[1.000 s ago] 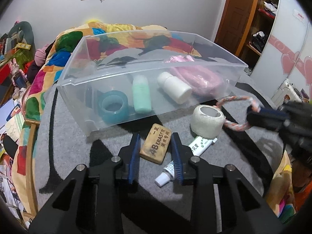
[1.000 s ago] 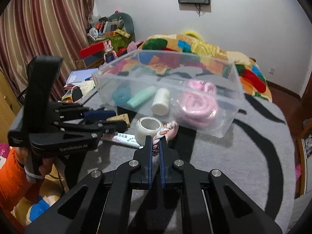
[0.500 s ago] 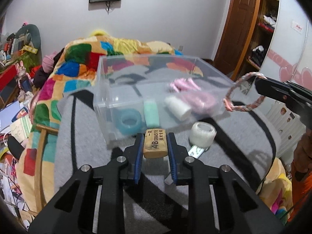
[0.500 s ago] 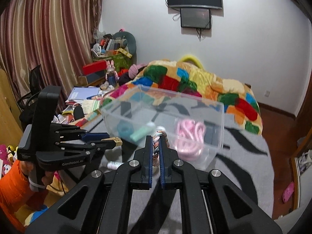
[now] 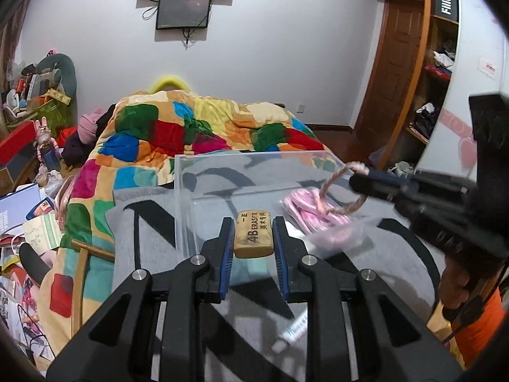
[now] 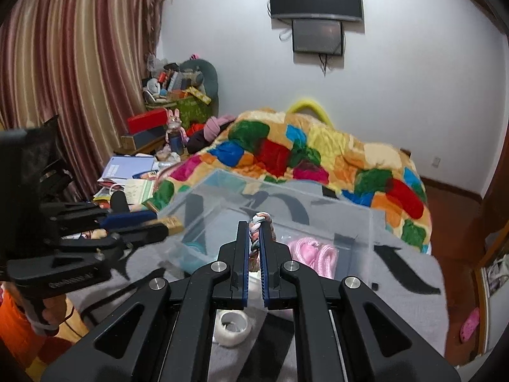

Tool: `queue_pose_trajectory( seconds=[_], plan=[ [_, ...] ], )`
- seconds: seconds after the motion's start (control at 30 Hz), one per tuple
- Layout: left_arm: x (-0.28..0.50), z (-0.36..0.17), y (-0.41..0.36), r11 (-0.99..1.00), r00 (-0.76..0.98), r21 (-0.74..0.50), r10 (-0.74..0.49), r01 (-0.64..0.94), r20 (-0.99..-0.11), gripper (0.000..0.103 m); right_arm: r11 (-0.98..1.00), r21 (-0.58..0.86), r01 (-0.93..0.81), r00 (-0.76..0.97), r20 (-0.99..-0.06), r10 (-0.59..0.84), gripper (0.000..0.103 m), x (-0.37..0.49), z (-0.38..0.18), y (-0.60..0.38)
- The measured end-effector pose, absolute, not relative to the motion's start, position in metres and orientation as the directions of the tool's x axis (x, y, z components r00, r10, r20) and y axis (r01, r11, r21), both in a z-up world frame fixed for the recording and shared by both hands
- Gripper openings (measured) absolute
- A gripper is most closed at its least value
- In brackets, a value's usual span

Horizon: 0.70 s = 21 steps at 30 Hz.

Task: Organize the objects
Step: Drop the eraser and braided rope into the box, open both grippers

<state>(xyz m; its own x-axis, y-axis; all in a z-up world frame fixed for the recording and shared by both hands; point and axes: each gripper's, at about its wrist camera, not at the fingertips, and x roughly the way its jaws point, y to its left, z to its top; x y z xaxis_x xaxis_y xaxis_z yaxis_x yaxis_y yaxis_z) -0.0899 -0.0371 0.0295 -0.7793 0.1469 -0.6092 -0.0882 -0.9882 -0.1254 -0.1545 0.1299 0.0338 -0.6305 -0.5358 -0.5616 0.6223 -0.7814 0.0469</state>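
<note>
My left gripper [image 5: 253, 235] is shut on a tan 4B eraser [image 5: 254, 234] and holds it in the air over the near edge of the clear plastic bin [image 5: 178, 191]. My right gripper [image 6: 254, 238] is shut on a braided rope ring [image 6: 258, 222], also raised over the bin [image 6: 370, 238]. In the left wrist view the rope ring [image 5: 334, 184] hangs from the right gripper [image 5: 359, 180] above a pink coiled rope [image 5: 315, 210] in the bin. In the right wrist view the left gripper [image 6: 162, 226] with the eraser [image 6: 173, 224] is at left.
A white tape roll [image 6: 232, 323] and a small white tube [image 5: 292, 331] lie on the grey patterned table [image 5: 143, 222] in front of the bin. A teal item [image 6: 191, 254] lies in the bin. A bed with a colourful quilt [image 5: 191, 133] is behind.
Both grippers have lifted from the table and moved forward over the bin, the left with the eraser, the right with the rope ring.
</note>
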Motion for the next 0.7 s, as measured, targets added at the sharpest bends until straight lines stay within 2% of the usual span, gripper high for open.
queue_pose_trajectory(
  seconds=[0.3, 0.4, 0.53, 0.6, 0.7],
  plan=[
    [-0.125, 0.002, -0.046, -0.988, -0.729, -0.142, 0.136, -0.054, -0.671, 0.023, -0.81, 0.066, 0.583, -0.566, -0.683, -0.463, 0.006, -0.186, -0.014, 0.133],
    [-0.124, -0.002, -0.043, -0.988, -0.723, -0.141, 0.138, -0.056, -0.676, 0.023, -0.82, 0.063, 0.569, -0.577, -0.68, -0.453, 0.011, -0.183, -0.013, 0.143],
    [-0.118, 0.004, -0.04, -0.988, -0.73, -0.134, 0.144, -0.072, -0.668, 0.024, -0.826, 0.041, 0.562, -0.592, -0.677, -0.436, 0.026, -0.177, -0.007, 0.152],
    [-0.113, 0.01, -0.037, -0.989, -0.741, -0.124, 0.141, -0.078, -0.656, 0.027, -0.827, 0.03, 0.562, -0.603, -0.67, -0.434, 0.029, -0.171, -0.004, 0.155],
    [-0.107, 0.018, -0.035, -0.991, -0.756, -0.107, 0.132, -0.082, -0.642, 0.037, -0.822, 0.027, 0.568, -0.61, -0.657, -0.443, 0.032, -0.162, 0.002, 0.158]
  ],
)
